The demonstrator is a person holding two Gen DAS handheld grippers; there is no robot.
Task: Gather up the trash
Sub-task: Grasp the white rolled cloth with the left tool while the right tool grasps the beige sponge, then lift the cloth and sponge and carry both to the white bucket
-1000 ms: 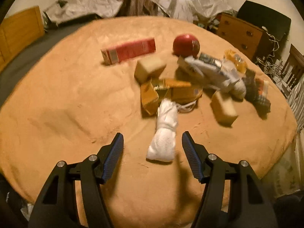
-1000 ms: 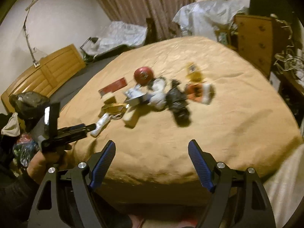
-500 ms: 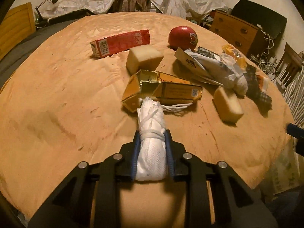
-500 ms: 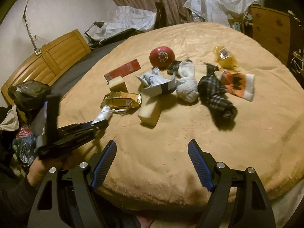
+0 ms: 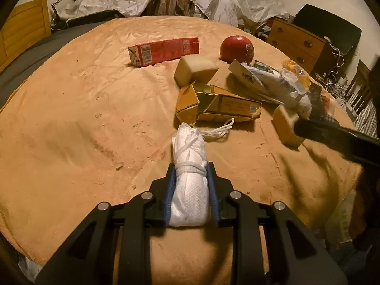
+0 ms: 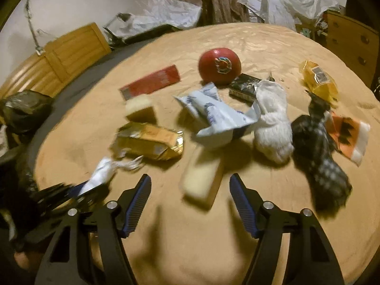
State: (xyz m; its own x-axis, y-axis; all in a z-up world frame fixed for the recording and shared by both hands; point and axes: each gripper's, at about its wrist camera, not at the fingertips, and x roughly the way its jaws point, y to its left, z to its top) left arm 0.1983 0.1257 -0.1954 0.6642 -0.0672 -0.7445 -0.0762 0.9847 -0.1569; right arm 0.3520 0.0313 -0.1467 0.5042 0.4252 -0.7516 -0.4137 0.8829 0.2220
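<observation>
Now the left gripper point(image 5: 191, 194) has its fingers pinched on the white bundle point(image 5: 190, 185), a cloth or bag tied with string, which lies on the near part of the bed point(image 5: 71, 118). The step in hand seems to be the pickup of this first piece of trash. The next move probably calls for lifting it clear without dragging its loose string point(image 5: 219, 130), which lies just beside the gold carton point(image 5: 225, 105).

The right gripper point(image 6: 190, 204) has its fingers spread wide, with nothing between them, just before the pale sponge block point(image 6: 201, 178). This looks like its next target, and it needs to come lower around the block.

The surface is an orange plush blanket, soft and wrinkled. Beyond the heap are a red carton point(image 5: 163, 51) and a red ball point(image 5: 237, 48), then curtains, plastic sheets and a wooden dresser point(image 5: 296, 45).
</observation>
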